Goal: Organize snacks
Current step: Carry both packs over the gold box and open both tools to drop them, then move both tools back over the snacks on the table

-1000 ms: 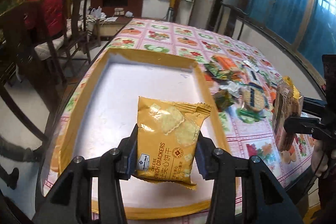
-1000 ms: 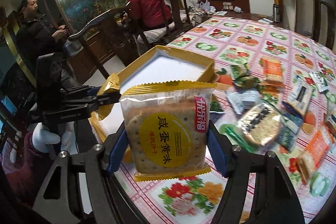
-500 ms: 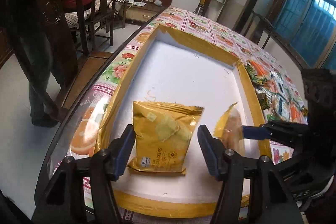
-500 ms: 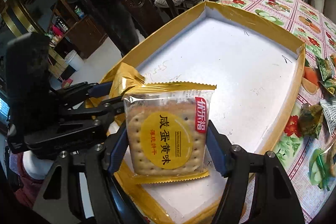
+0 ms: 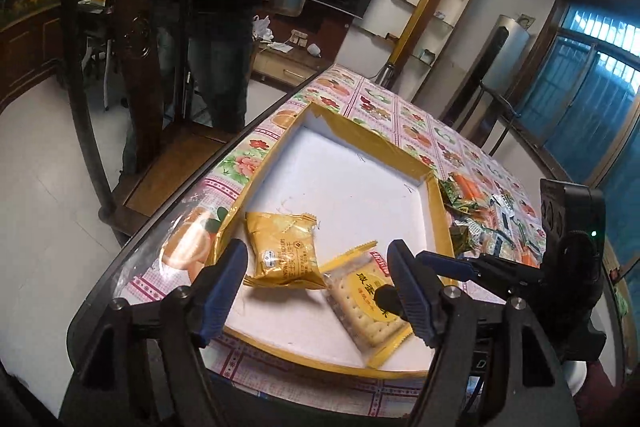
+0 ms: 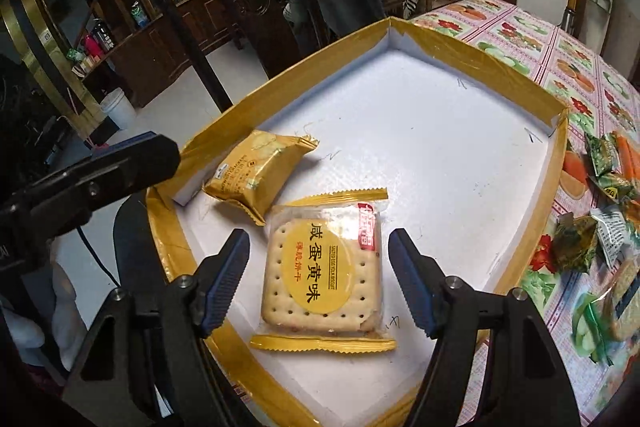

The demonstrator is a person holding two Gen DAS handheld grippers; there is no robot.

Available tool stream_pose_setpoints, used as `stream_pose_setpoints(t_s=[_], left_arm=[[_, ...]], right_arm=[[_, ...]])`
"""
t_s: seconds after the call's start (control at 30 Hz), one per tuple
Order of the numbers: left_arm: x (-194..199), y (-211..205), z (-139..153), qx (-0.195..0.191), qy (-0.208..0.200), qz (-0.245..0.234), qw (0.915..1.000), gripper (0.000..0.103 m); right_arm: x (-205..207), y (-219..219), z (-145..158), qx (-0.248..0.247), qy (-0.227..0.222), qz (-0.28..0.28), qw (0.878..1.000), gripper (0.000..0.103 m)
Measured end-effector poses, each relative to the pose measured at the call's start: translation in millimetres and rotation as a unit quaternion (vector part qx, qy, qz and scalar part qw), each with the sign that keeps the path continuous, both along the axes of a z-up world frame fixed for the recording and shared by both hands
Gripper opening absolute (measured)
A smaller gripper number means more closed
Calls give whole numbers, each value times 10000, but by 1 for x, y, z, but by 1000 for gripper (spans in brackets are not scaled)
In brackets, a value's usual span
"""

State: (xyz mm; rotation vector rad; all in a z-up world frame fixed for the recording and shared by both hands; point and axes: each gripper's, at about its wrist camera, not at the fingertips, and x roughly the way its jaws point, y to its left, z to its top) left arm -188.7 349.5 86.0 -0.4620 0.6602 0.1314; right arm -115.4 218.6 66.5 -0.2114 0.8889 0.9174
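In the shallow white tray with yellow taped rim [image 6: 472,67], the yellow foil cracker packet [image 6: 260,171] lies left, its corner touching the clear biscuit packet with a round yellow label [image 6: 324,267]. The left gripper [image 5: 316,287], jaws opening, holds nothing. The right gripper [image 6: 320,279] stands parted around the biscuit packet, pads clear of it.

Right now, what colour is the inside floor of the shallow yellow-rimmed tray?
White, seen best in the right wrist view: shallow yellow-rimmed tray.

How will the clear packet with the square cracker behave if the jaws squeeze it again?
The cracker packet probably feels light and flat. Its single thin cracker looks brittle, so a hard squeeze may crack it. The glossy film seems slippery, and its crimped yellow ends would likely flop.
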Motion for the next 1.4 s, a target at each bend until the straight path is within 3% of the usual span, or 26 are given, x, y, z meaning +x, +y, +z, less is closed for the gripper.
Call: stream_pose_setpoints(t_s=[0.27,0.4,0.53,0.73,1.0,1.2,1.4], left_arm=[[-9,-33,13,22,-170,-135,9998,79],[-1,-53,12,4,-60,-252,9997,79],[7,-83,18,166,-39,-501,9986,79],[23,-124,18,215,29,-869,9960,79],[34,-168,15,402,233,-1232,9913,79],[33,-178,23,518,188,-1159,9917,79],[56,-194,20,474,316,-1431,9881,79]], right_arm=[[-19,-59,35,435,-765,-169,9960,73],[-26,-105,42,502,-1313,-524,9887,81],[-28,-157,43,569,-1665,-853,9807,81],[-1,-247,40,724,-1401,-1666,9733,81],[55,-356,28,1031,-954,-2990,9439,81],[71,-398,8,1228,-900,-3434,9268,81],[76,-411,3,1368,-710,-3549,9221,81]])
